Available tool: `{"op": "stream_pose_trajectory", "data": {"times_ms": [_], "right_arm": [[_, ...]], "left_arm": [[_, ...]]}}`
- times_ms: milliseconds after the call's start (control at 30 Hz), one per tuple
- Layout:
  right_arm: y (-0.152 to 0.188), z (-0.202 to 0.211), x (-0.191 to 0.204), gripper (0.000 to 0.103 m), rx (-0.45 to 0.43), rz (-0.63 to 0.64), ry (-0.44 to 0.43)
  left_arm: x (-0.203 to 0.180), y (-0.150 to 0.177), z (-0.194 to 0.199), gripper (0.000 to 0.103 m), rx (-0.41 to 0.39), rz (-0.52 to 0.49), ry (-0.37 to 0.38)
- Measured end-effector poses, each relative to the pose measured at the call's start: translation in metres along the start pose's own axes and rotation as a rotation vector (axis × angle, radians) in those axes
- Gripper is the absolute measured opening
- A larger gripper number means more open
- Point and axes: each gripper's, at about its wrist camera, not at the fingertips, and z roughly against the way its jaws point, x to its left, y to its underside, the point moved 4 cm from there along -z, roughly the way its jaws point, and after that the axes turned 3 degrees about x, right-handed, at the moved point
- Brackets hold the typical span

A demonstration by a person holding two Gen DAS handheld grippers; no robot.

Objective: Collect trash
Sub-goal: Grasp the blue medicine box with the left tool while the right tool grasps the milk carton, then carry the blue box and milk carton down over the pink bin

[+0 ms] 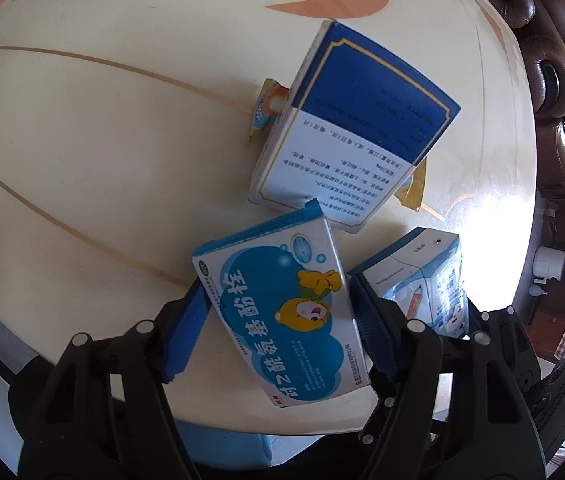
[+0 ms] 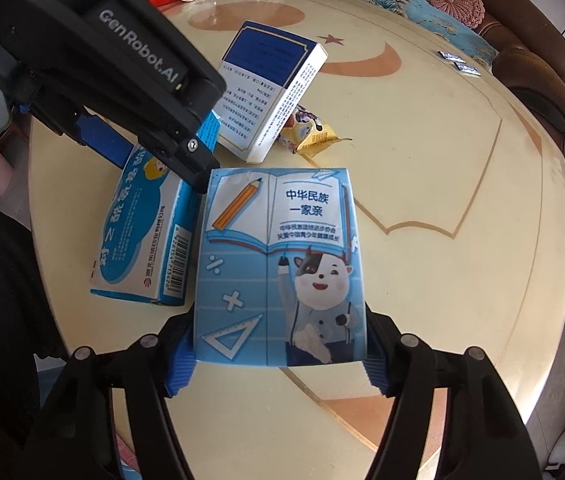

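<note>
Left wrist view: the left gripper [image 1: 278, 312] straddles a light-blue bear box [image 1: 282, 312] lying near the surface's [image 1: 82, 152] closest edge. Its right pad sits against the box's side; the left pad meets the opposite corner, so it appears to be pinching the box. Ahead, a larger blue-and-white box [image 1: 354, 128] leans on a yellow wrapper [image 1: 266, 108]. Left of the gripper the surface is bare and open.

Right wrist view: the right gripper [image 2: 278, 356] pinches a blue milk carton [image 2: 278, 268], both pads flat on its sides. The bear box [image 2: 142, 240] lies just left, touching the carton, with the left gripper [image 2: 154, 136] on it. To the right, bare surface [image 2: 462, 200] runs to the rim.
</note>
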Motion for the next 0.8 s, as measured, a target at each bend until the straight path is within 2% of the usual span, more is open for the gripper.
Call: {"op": "stream_pose_trajectory", "data": {"times_ms": [200, 800], "right_arm": [[-0.001, 0.013, 0.003, 0.065, -0.049, -0.014, 0.033], [0.013, 0.072, -0.001, 0.065, -0.122, -0.109, 0.100]], "left_arm": [[-0.020, 0.014, -0.003, 0.069, -0.023, -0.032, -0.014], [-0.030, 0.044, 0.033, 0.067, -0.111, -0.142, -0.015]]}}
